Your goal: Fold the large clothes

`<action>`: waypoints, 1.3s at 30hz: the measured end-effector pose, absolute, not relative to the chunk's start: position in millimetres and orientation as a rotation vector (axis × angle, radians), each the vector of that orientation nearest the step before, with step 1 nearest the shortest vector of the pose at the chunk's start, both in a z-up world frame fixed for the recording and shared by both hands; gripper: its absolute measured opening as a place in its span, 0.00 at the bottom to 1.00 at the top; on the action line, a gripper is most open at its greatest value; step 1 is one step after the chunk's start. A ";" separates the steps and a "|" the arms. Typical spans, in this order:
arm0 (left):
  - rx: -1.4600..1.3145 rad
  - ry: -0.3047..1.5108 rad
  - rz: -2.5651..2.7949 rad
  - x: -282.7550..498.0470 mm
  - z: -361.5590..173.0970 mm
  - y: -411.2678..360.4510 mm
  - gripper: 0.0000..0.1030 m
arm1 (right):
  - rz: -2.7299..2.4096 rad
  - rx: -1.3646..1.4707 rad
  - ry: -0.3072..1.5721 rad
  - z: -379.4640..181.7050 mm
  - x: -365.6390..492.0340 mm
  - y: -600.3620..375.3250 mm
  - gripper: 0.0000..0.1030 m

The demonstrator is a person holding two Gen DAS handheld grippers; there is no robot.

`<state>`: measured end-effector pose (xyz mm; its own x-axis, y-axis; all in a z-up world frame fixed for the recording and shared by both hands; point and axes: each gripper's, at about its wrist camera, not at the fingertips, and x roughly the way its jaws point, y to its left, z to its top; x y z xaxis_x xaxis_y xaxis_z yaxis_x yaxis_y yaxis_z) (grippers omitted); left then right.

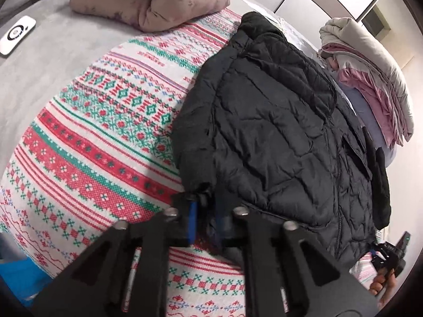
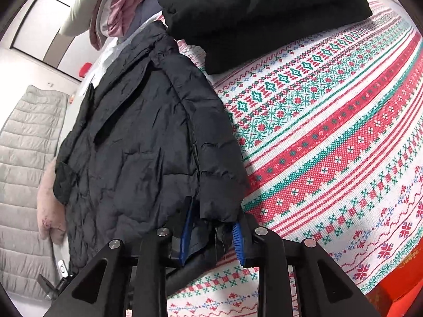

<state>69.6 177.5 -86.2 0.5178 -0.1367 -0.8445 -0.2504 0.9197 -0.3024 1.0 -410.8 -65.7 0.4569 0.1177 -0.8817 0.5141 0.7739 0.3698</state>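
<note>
A black quilted puffer jacket (image 1: 277, 132) lies spread on a bed covered by a red, green and white patterned blanket (image 1: 92, 137). My left gripper (image 1: 205, 222) is shut on the cuff of the jacket's sleeve at the near edge. In the right wrist view the same jacket (image 2: 137, 137) lies to the left. My right gripper (image 2: 211, 240) is shut on the end of the other sleeve, with dark fabric pinched between the blue pads (image 2: 185, 235). The right gripper also shows in the left wrist view (image 1: 388, 259) at the far right.
A folded black garment (image 2: 259, 13) lies on the blanket (image 2: 330, 132) beyond the jacket. A pile of pink and beige bedding (image 1: 370, 74) sits at the bed's far side. A pink floral pillow (image 1: 153, 2) and a white remote (image 1: 17, 35) lie on grey bedding.
</note>
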 end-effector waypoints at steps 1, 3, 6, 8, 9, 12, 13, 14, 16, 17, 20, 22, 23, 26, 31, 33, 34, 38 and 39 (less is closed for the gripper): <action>-0.420 1.023 0.071 68.9 -84.5 178.1 0.08 | -0.264 0.662 1.055 -59.7 -0.3 -409.5 0.08; -0.426 0.999 0.071 65.7 -78.6 179.1 0.06 | -0.241 0.664 1.006 -48.6 -4.9 -407.9 0.06; -0.409 0.952 0.079 58.4 -64.5 177.5 0.05 | -0.226 0.666 0.970 -39.5 -9.3 -405.3 0.06; -0.384 0.917 0.087 52.2 -53.6 176.1 0.05 | -0.210 0.669 0.961 -35.1 -15.5 -401.5 0.05; -0.374 0.904 0.092 49.8 -49.2 175.4 0.05 | -0.198 0.675 0.952 -31.9 -21.5 -399.1 0.05; -0.350 0.871 0.108 39.6 -36.7 174.5 0.04 | -0.158 0.670 0.911 -21.1 -37.5 -387.2 0.05; -0.355 0.864 0.105 34.8 -32.6 175.5 0.04 | -0.149 0.679 0.894 -19.3 -44.4 -385.0 0.05; -0.359 0.852 0.095 28.1 -27.6 176.3 0.04 | -0.135 0.689 0.869 -17.0 -54.0 -384.5 0.05; -0.346 0.818 0.078 10.7 -16.4 176.1 0.04 | -0.111 0.712 0.806 -11.9 -73.2 -382.6 0.05; -0.346 0.802 0.072 2.3 -12.5 176.4 0.04 | -0.098 0.729 0.780 -9.4 -82.5 -382.8 0.05; -0.378 0.732 0.044 -31.6 3.2 179.5 0.04 | -0.036 0.762 0.715 -2.1 -111.3 -380.1 0.05; -0.402 0.692 0.027 -55.8 15.3 180.1 0.04 | 0.024 0.812 0.686 1.2 -136.1 -377.9 0.05; -0.417 0.677 0.015 -66.6 22.1 180.2 0.04 | 0.052 0.837 0.674 2.4 -146.5 -376.3 0.05; -0.463 0.650 -0.013 -86.7 38.4 182.6 0.03 | 0.088 0.854 0.658 10.1 -164.0 -372.2 0.05; -0.501 0.616 -0.065 -112.2 61.6 182.1 0.03 | 0.130 0.882 0.630 24.5 -182.5 -372.5 0.05; -0.515 0.602 -0.084 -123.1 70.2 182.5 0.03 | 0.148 0.876 0.614 35.4 -192.8 -370.6 0.05; -0.518 0.588 -0.087 -127.9 75.9 182.8 0.03 | 0.157 0.875 0.598 42.9 -198.3 -371.0 0.05; -0.484 0.560 -0.042 -127.3 82.0 183.0 0.03 | 0.164 0.850 0.545 65.2 -213.7 -376.8 0.05; -0.481 0.572 -0.024 -121.6 77.1 183.4 0.03 | 0.147 0.854 0.553 61.9 -210.4 -382.3 0.05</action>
<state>-121.6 183.4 77.1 0.8434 -0.1531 -0.5150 -0.1096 0.8893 -0.4439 -210.4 -382.3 61.9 0.8501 0.3389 -0.4032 0.0932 0.6567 0.7484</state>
